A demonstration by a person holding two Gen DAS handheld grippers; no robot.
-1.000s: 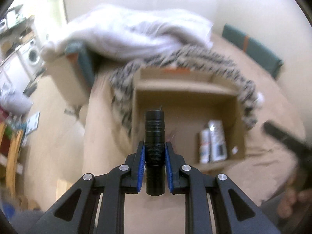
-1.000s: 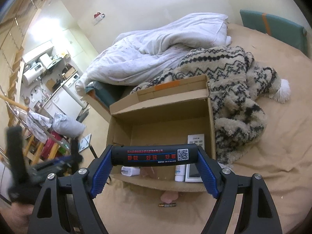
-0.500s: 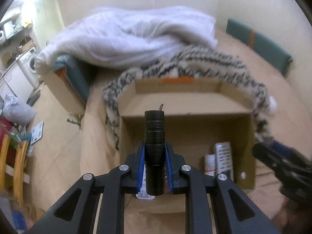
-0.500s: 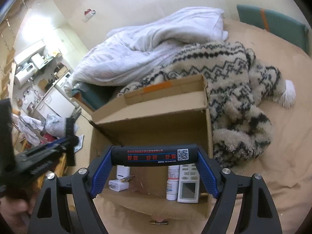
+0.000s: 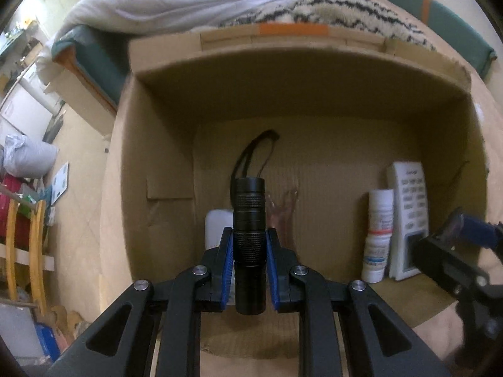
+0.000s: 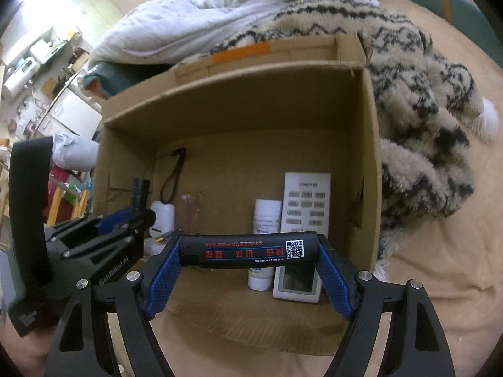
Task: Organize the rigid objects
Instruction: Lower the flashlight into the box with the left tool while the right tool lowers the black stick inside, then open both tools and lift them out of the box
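My left gripper [image 5: 250, 253] is shut on a black flashlight [image 5: 250, 220] with a wrist strap [image 5: 251, 154], held upright over the left half of an open cardboard box [image 5: 298, 62]. My right gripper [image 6: 248, 260] is shut endwise on a black tube [image 6: 248, 249] with red print and a QR code, held crosswise over the box's [image 6: 239, 84] near right part. On the box floor lie a white remote [image 6: 306, 216], a white bottle [image 6: 265, 216] and a white charger [image 6: 163, 212]. The left gripper [image 6: 138, 216] shows in the right wrist view; the right gripper's fingers [image 5: 462, 245] show at the left view's right edge.
The box sits on a tan bedsheet [image 6: 440, 251]. A patterned fleece blanket [image 6: 418, 94] lies against its far and right sides, a white duvet [image 6: 220, 9] behind. Green cushion [image 5: 440, 19] at the far right. The bed edge and cluttered floor [image 5: 63, 188] are to the left.
Both grippers have come down and forward toward the box, which now fills both views. The flashlight and tube stay gripped as before.
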